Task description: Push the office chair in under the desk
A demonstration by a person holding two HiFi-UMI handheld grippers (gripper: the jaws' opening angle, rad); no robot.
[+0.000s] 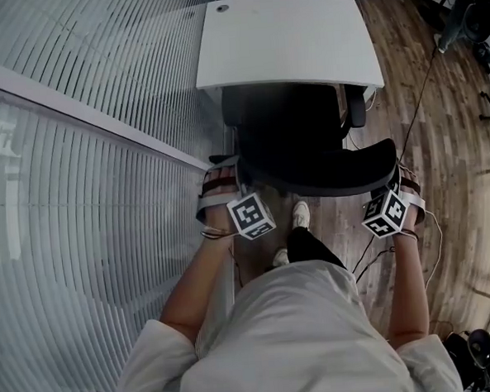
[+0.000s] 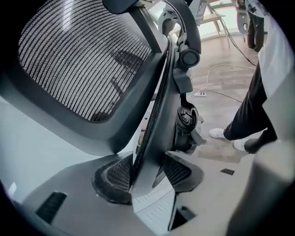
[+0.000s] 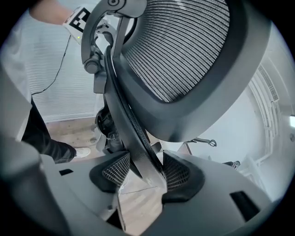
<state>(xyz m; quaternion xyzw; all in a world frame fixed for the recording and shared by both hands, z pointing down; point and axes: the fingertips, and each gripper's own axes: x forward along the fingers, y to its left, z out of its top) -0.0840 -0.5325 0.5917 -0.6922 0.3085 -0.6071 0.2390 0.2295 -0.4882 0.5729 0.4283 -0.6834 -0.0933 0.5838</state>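
A black office chair (image 1: 308, 146) stands in front of the white desk (image 1: 285, 39), its seat partly under the desktop. Its curved mesh backrest (image 1: 335, 175) faces me. My left gripper (image 1: 221, 177) holds the backrest's left edge and my right gripper (image 1: 406, 179) holds its right edge. In the left gripper view the backrest's frame (image 2: 154, 115) runs down between the ribbed pads (image 2: 113, 177), and the left gripper (image 2: 146, 173) is shut on it. In the right gripper view the right gripper (image 3: 146, 171) clamps the other side of the frame (image 3: 124, 115) the same way.
A glass wall with blinds (image 1: 77, 160) runs close along the left of the desk and chair. Wood floor (image 1: 448, 137) lies to the right, with cables (image 1: 373, 258) and a power strip (image 2: 199, 94) on it. My white shoe (image 1: 300, 215) is behind the chair. Dark equipment (image 1: 465, 12) stands far right.
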